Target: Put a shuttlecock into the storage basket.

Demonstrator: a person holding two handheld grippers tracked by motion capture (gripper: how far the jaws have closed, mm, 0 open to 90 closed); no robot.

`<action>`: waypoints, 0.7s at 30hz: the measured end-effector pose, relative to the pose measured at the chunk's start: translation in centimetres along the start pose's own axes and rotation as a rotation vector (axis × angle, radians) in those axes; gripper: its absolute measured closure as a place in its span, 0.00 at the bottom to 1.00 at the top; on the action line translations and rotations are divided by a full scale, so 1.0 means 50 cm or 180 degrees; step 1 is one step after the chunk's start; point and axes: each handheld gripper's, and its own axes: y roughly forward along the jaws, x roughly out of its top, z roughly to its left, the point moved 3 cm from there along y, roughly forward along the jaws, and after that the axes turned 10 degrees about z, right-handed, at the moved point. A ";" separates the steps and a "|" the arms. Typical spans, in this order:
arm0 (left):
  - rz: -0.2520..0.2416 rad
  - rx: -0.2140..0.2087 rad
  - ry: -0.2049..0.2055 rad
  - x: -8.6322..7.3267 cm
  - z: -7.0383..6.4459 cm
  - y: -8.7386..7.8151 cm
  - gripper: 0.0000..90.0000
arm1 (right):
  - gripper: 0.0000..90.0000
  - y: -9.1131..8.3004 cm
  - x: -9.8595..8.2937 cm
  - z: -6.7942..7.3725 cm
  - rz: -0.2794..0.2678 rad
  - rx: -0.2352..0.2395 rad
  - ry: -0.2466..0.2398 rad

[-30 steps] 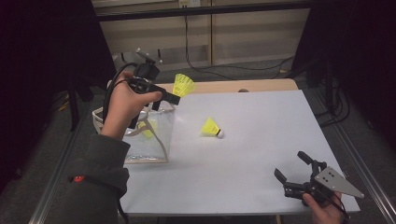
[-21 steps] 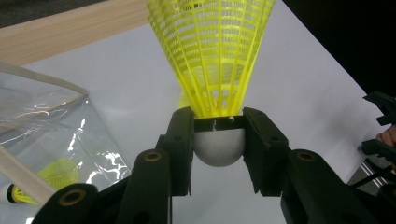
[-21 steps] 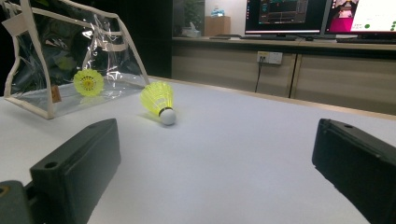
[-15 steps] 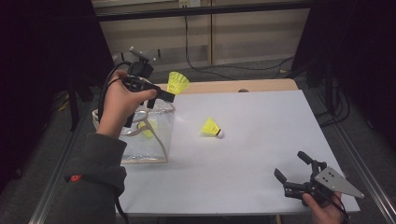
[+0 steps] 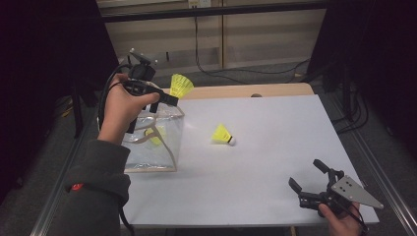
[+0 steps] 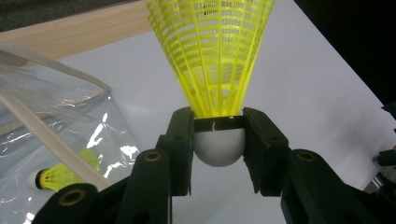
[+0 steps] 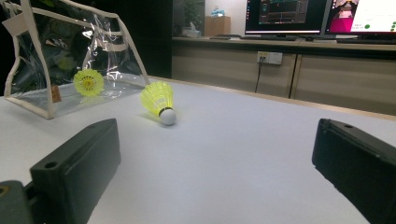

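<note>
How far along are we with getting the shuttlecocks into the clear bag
About a third, it seems. One shuttlecock already lies inside the clear bag. The left gripper grips a second shuttlecock by its cork, above the bag. A third shuttlecock lies on the table; the right gripper is open.

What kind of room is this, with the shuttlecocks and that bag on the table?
Probably an indoor lab or office workspace, not a sports hall: computer monitors glow on a counter behind the white table, cables trail over the floor, and a wall socket sits below the counter.
</note>
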 end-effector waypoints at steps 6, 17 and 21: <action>-0.0018 0.0037 -0.0047 -0.003 0.010 -0.006 0.72 | 0.01 0.000 0.000 0.000 0.0002 -0.0003 0.0005; -0.0046 0.0112 -0.0135 -0.010 0.029 -0.014 0.72 | 0.01 0.000 0.000 0.000 0.0000 0.0000 0.0009; -0.0072 0.0142 -0.0168 -0.012 0.035 -0.018 0.72 | 0.01 0.000 0.000 0.000 0.0007 -0.0002 0.0007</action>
